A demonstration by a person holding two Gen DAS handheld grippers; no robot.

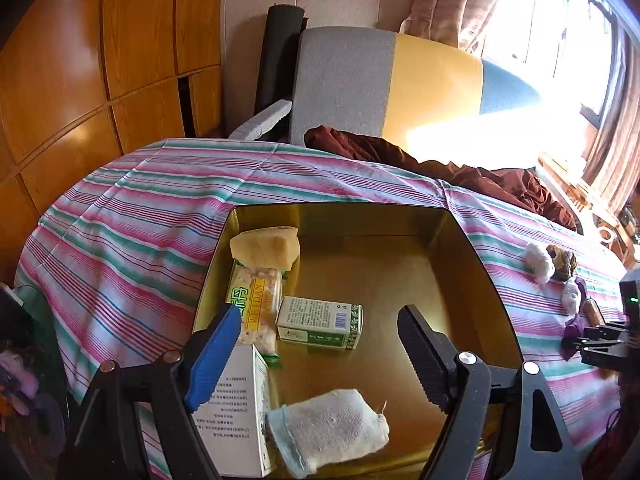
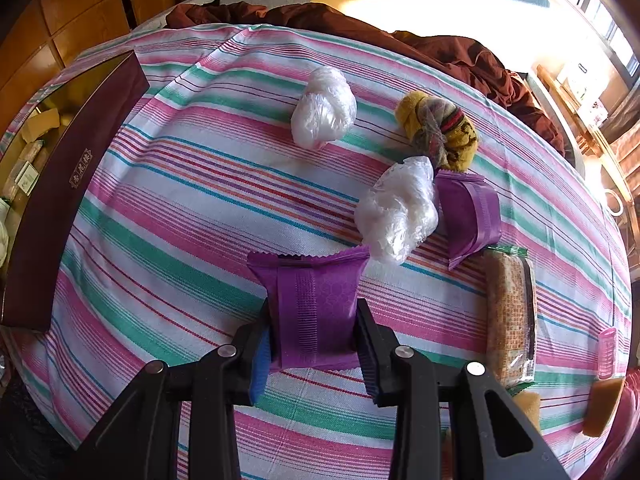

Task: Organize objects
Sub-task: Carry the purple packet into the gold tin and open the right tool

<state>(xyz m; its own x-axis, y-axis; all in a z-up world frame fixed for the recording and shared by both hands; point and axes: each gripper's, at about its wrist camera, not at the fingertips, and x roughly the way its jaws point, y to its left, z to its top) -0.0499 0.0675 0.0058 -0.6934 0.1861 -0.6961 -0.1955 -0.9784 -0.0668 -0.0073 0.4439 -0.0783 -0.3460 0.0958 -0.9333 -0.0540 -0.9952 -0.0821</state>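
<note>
In our left wrist view, our left gripper point(image 1: 320, 354) hangs spread wide over the gold tin point(image 1: 460, 240), gripping nothing. Inside, a cloth pouch point(image 1: 328, 426) lies at 6 o'clock and a green carton point(image 1: 320, 322) near centre. In our right wrist view, our right gripper point(image 2: 314, 342) pinches a purple packet point(image 2: 310, 304) above the striped cloth point(image 2: 180, 208); a white plastic bundle point(image 2: 400, 212) sits at 1 o'clock of it.

We see wooden cupboards point(image 1: 100, 80) at left, a grey-and-yellow headboard point(image 1: 384, 84) ahead, and a curtained window point(image 1: 560, 20) pouring sunlight.
</note>
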